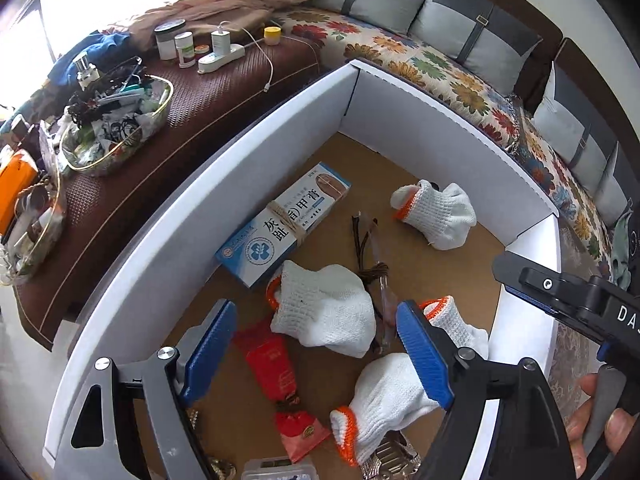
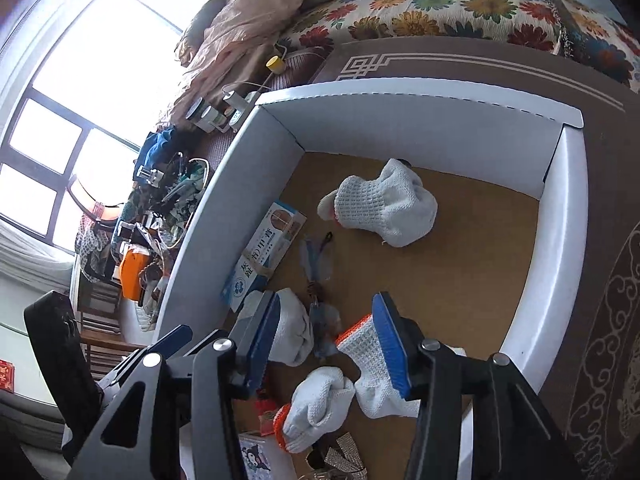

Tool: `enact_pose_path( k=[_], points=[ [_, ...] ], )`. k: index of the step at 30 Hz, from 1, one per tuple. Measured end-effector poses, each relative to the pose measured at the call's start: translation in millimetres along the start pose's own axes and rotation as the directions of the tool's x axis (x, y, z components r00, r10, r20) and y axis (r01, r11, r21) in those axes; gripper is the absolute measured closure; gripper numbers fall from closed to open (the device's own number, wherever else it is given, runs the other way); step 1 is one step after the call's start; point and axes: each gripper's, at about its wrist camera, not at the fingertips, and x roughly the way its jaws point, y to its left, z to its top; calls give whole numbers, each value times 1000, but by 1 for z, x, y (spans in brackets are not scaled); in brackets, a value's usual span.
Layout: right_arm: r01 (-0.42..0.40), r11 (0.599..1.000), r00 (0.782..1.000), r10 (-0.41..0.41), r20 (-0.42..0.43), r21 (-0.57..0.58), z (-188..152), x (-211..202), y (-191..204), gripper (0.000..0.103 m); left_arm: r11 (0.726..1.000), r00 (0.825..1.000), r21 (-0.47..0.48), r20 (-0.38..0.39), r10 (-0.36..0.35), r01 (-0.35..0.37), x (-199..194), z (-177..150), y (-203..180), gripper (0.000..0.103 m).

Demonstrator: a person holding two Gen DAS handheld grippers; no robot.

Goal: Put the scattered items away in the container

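A white cardboard box (image 1: 160,248) with a brown floor holds several white knit gloves with orange cuffs (image 1: 328,316), a blue and white medicine carton (image 1: 280,228), clear glasses (image 1: 372,256) and a red tube (image 1: 276,372). My left gripper (image 1: 316,356) is open and empty above the gloves near the box's front. My right gripper (image 2: 326,346) is open and empty over the same box (image 2: 568,240), above a glove (image 2: 372,356). A far glove (image 2: 384,208) lies near the back wall. The right gripper's arm shows in the left wrist view (image 1: 576,300).
A brown mat (image 1: 224,92) left of the box carries jars, a white power strip (image 1: 222,58) with a cable and a glass dish of clutter (image 1: 116,128). A floral sofa with grey cushions (image 1: 440,64) runs behind. A small clear case (image 1: 280,470) lies at the box's front.
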Motion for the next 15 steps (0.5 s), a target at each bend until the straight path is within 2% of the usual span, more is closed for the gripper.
enact_pose_path(
  k=[7, 15],
  points=[
    [-22, 1000, 1000, 22, -9, -18, -19, -16, 14, 54, 999, 999, 45, 42, 25, -27, -28, -16, -13, 22],
    [-8, 998, 1000, 7, -27, -67, -47, -23, 30, 54, 997, 996, 54, 75, 44, -48, -56, -39, -18, 22]
  ],
)
